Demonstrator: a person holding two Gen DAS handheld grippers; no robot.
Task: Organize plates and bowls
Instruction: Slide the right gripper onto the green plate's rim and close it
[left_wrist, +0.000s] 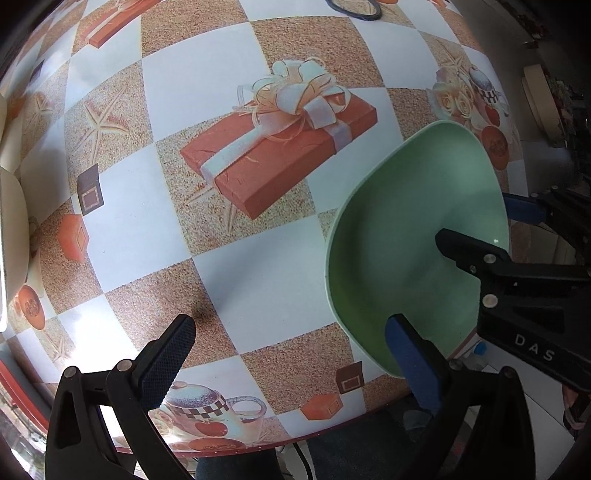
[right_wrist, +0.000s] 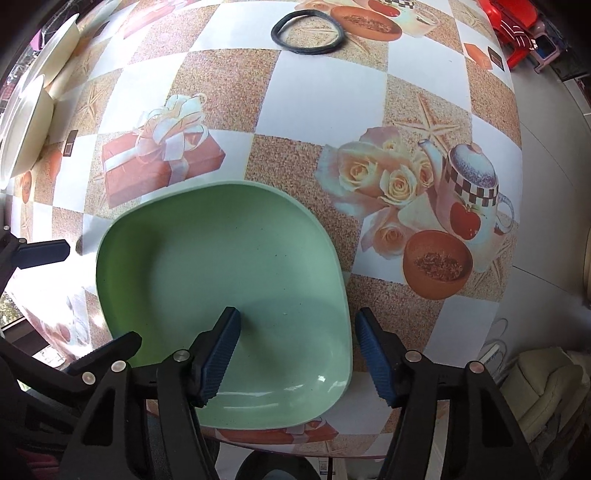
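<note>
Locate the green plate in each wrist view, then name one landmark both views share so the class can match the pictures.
Left wrist view: the green plate sits at the right, seen edge-on and tilted by the fisheye.
Right wrist view: the green plate fills the lower centre, straddled by the right gripper.
Shared landmark: the printed red gift box on the tablecloth.

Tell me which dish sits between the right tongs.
The green plate; the open right tongs straddle its rim, while the cream dishes sit far left.
</note>
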